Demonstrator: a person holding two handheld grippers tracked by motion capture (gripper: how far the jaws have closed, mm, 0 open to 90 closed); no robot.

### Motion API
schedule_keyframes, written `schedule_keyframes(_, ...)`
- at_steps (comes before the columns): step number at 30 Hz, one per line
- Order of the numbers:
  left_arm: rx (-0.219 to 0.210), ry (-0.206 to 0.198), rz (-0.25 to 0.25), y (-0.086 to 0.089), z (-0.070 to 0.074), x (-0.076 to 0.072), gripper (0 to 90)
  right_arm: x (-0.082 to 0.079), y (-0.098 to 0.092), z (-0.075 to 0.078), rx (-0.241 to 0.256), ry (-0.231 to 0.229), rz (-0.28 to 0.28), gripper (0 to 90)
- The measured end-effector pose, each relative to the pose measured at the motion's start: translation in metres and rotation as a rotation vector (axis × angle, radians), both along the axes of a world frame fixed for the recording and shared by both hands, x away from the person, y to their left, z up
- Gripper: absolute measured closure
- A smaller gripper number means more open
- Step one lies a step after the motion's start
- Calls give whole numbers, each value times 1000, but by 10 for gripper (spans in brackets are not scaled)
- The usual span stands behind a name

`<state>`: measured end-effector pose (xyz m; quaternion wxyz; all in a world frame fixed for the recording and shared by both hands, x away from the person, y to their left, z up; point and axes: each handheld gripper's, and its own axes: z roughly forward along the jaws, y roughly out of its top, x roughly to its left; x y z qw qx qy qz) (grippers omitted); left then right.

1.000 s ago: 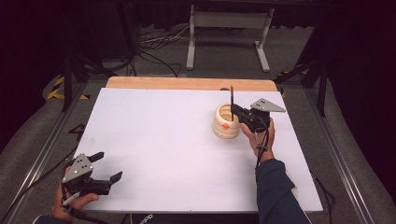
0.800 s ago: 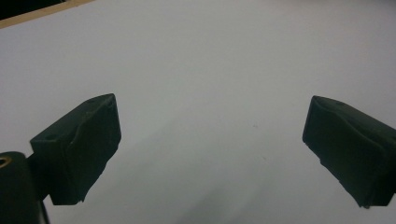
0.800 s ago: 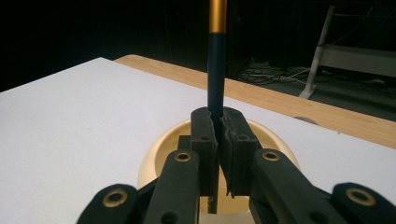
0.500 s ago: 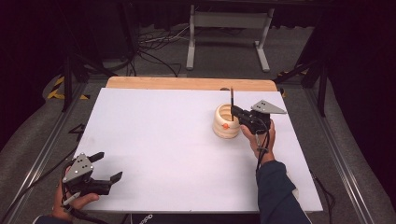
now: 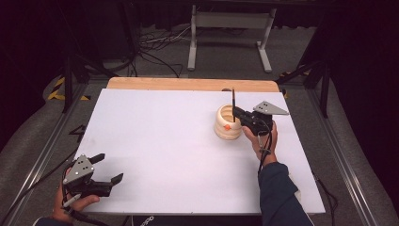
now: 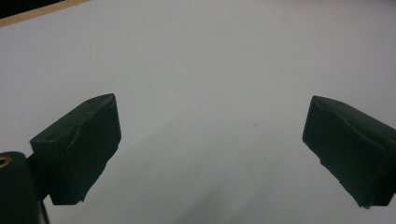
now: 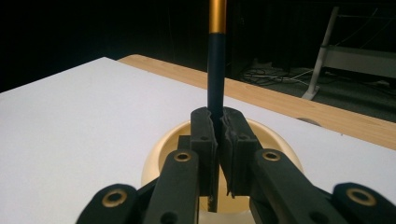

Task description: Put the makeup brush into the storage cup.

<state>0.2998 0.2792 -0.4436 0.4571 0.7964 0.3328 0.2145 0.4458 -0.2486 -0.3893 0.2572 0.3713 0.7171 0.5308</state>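
1. Pen [image 7: 217, 70], dark-barrelled with a gold band higher up, is standing upright over the mouth of the cream ribbed pot [image 5: 226, 123], pinched between the pressed-together jaws of the right gripper [image 5: 237, 113].
2. Compared with the earlier high views, the pen is sitting very slightly to the right and a touch lower over the pot; the shift is small, and the right gripper is still holding its grip at the pot's rim.
3. That is suggesting, as a judgement, that the pen is being lowered into the pot; whether its tip is touching the bottom is hidden.
4. Left gripper [image 5: 106, 169] is resting near the table's front left corner, well apart from the pot, jaws spread wide over the bare white sheet [image 6: 210, 60] and holding nothing; it is unchanged from before.
5. Nothing is lying between the two grippers on the white table [image 5: 164, 141]; only the pot's own rim is standing close to the pen's path.
6. A cable [image 5: 263, 153] is trailing from the right gripper along the person's forearm.
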Motion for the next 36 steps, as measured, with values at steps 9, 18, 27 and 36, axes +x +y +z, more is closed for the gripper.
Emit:
schedule_keyframes(9,1,3,-3,-1,0,0,51,-3,-2,2,0,-11,-9,793)
schedule_keyframes(18,5,2,-3,-1,0,0,52,-6,-3,5,-7,-28,-15,715)
schedule_keyframes(27,3,2,-1,-1,0,0,51,-9,-2,10,-34,-36,-21,582)
schedule_keyframes(36,9,2,-2,-1,0,0,51,-12,2,16,-79,-54,-28,334)
